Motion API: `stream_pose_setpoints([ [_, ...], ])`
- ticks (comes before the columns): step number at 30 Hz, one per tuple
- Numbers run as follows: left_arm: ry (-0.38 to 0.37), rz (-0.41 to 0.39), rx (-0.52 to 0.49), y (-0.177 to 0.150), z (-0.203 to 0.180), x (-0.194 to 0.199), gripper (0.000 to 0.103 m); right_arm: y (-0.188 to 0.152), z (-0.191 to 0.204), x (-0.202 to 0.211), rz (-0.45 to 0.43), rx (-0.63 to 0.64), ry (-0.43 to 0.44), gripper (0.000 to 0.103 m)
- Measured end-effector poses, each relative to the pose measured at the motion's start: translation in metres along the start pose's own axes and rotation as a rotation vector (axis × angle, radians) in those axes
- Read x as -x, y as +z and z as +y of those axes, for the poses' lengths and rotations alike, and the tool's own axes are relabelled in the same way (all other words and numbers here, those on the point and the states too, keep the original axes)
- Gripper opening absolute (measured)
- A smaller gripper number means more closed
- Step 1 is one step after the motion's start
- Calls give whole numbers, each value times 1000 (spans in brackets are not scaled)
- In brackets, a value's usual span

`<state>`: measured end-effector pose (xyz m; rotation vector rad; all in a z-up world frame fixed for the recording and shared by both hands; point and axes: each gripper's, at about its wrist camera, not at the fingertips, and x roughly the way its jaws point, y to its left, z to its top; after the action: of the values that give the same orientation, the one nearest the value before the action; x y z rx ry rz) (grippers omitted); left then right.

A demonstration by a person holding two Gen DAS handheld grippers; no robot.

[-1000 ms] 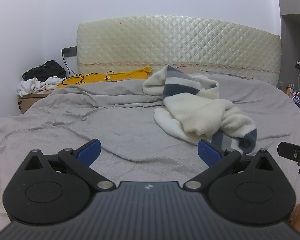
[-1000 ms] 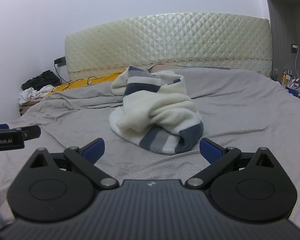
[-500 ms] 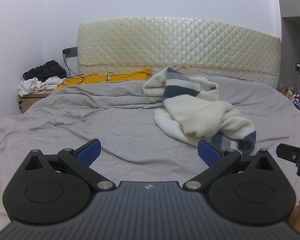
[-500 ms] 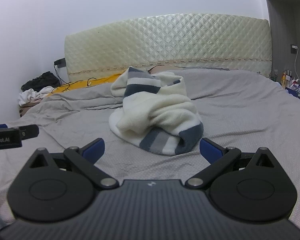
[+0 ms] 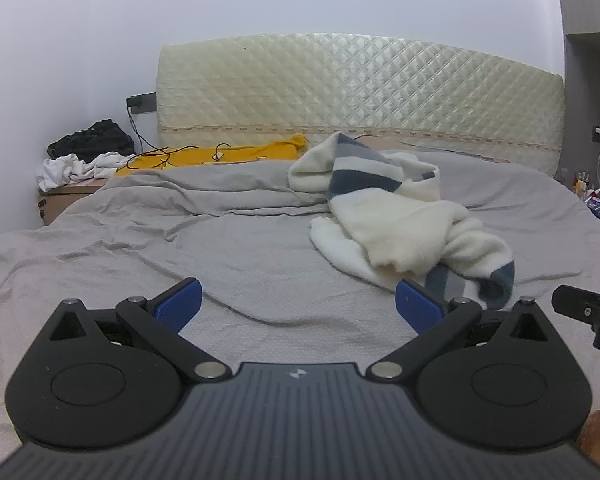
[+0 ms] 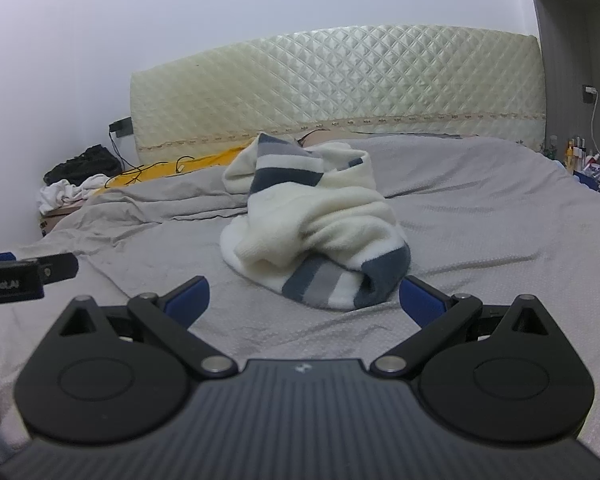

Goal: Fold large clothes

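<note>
Cream striped sweater [image 6: 316, 224] crumpled on bed [image 6: 480, 208]

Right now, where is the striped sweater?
The striped sweater lies crumpled mid-bed on the grey sheet, ahead of the right hand-held gripper, below the quilted headboard.

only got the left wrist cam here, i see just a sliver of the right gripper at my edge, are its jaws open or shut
Observer: The right gripper has its jaws wide open and holds nothing.
Operator: where's the sweater from that side
Observer: The cream and blue sweater lies crumpled straight ahead of it, centred between the jaws rather than off to the right as in your view.
Operator: which part is nearest to it
Observer: The striped band, rolled up at the near edge on the grey bedsheet.
</note>
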<state>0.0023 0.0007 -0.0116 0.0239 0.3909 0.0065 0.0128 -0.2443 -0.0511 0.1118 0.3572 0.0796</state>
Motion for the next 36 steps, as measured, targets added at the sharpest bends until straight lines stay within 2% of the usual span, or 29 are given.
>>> stream_pose_setpoints([
  [8, -6, 14, 3, -2, -1, -6, 103, -1, 0, -2, 2, -3, -9, 103],
  [11, -13, 17, 8, -2, -1, -8, 103, -2, 2, -4, 2, 9, -38, 103],
  [16, -22, 23, 18, -3, 1, -18, 103, -4, -6, -12, 24, -37, -26, 103],
  [23, -36, 24, 22, -3, 2, -38, 103, -4, -16, -32, 56, -143, 38, 103],
  [31, -56, 23, 52, 18, 14, -82, 103, 5, -15, -74, 99, -232, 109, 103],
  [36, -68, 36, 45, 29, 24, -116, 103, 15, -10, -112, 122, -231, 149, 103],
])
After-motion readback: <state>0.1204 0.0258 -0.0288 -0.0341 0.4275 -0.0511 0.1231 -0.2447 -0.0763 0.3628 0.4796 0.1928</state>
